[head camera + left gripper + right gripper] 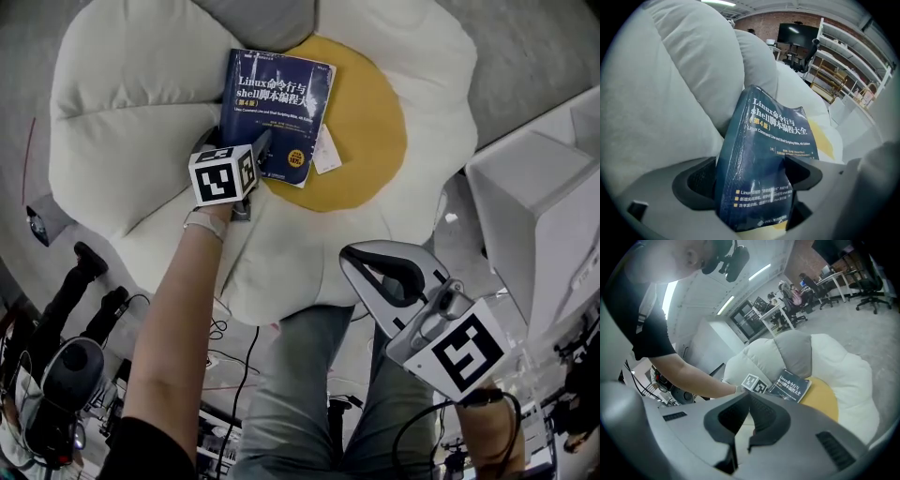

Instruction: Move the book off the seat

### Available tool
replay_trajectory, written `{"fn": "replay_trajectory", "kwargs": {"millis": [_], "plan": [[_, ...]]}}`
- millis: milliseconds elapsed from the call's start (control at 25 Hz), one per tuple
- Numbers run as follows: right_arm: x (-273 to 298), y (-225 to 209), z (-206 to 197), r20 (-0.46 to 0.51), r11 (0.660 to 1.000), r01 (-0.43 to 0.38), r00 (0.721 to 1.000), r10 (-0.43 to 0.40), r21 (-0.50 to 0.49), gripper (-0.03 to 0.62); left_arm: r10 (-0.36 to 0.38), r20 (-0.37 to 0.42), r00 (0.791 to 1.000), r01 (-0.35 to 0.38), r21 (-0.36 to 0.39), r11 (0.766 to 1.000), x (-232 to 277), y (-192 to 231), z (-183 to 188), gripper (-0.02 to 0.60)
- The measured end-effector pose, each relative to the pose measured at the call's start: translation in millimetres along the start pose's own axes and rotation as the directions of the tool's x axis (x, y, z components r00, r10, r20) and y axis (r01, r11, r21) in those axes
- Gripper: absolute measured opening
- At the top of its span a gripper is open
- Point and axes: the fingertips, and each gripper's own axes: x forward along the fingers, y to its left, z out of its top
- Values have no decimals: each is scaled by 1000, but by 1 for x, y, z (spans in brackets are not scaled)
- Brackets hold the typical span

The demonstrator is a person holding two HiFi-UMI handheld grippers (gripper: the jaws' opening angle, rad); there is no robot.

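A dark blue book [277,103] with white print lies on the yellow middle [370,122] of a white flower-shaped seat cushion [131,112]. My left gripper [253,178] is at the book's near corner. In the left gripper view its jaws stand wide, with the book [764,159] between them, spine to the left. My left gripper [752,180] does not visibly squeeze it. My right gripper [361,267] hangs over the cushion's near edge, away from the book, jaws together and empty. From the right gripper view, past the gripper [749,397], the book [790,386] shows on the cushion.
A white paper slip [326,150] sticks out of the book's right side. A white box-like unit [544,197] stands right of the cushion. Cables and dark gear [66,375] lie on the floor at the left. The person's legs [300,394] stand at the near edge.
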Motion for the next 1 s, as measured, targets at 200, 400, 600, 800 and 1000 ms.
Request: {"fn": "replay_trajectory", "kwargs": {"millis": [200,400,600,800,1000], "plan": [[-4,2,-1,9,1000,-4,1000,4,12,12,-40,9,999,40,-31,999,8,0,1,448],[-16,1,-10,-11,1000,-5,1000,5,15,12,-78,8,997,78,-29,997,9,-4,0,446],[-9,5,-9,-20,1000,-9,1000,9,7,12,-133,9,991,133,-40,990,1,-3,2,446],[2,10,-8,-15,1000,-22,1000,23,15,12,-349,-15,937,343,-137,929,-14,-10,3,445],[0,13,-3,-14,1000,-17,1000,18,24,12,-330,-67,942,316,-159,935,-8,-14,-5,442]]}}
